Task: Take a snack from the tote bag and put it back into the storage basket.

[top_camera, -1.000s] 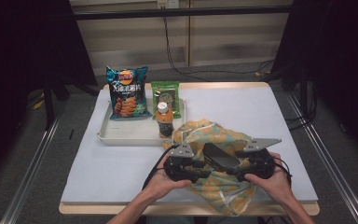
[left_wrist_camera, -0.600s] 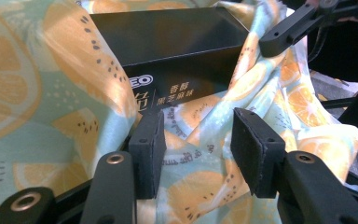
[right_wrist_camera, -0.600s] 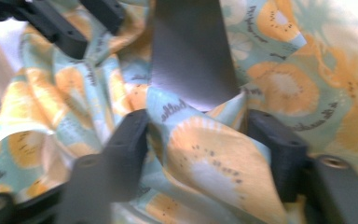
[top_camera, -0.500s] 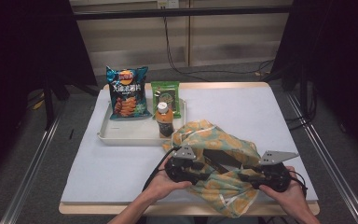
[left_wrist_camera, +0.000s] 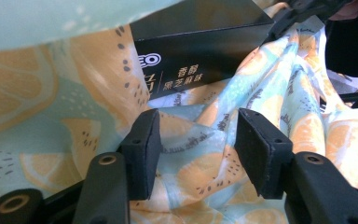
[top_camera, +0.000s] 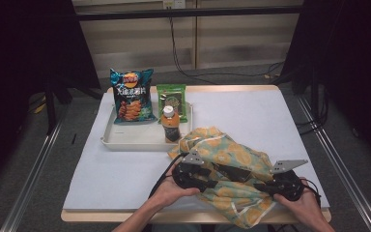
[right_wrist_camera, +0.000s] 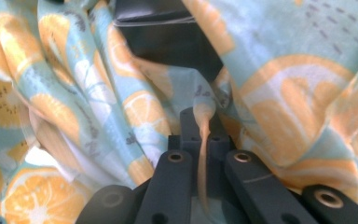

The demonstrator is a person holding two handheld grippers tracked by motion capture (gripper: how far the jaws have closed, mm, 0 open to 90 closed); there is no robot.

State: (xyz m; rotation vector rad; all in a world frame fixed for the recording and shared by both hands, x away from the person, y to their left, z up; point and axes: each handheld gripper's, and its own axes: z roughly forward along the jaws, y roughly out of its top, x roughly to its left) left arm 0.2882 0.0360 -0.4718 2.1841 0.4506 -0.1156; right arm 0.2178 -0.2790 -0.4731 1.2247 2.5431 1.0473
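On the table [top_camera: 125,169], at about 11 o'clock from the hands: a white tray [top_camera: 125,140] holding a chip bag [top_camera: 131,95] at its far left, a green packet [top_camera: 172,100] beside that at 3 o'clock, and a bottle [top_camera: 171,124] upright at the tray's near right corner. At 5 o'clock from the tray, close to the near edge: a fabric bag [top_camera: 232,159] printed with oranges, crumpled, with a black box [left_wrist_camera: 200,51] lying in its mouth, cloth draped over the box's left end. Left gripper [left_wrist_camera: 196,140] at the bag's 9 o'clock side, jaws about half apart and just been opening, loose folds of cloth lying between the pads without being pressed. Right gripper [right_wrist_camera: 201,140] at the bag's 4 o'clock side, jaws just closed tight, pinching a thin fold of the bag's fabric that rises from between them.
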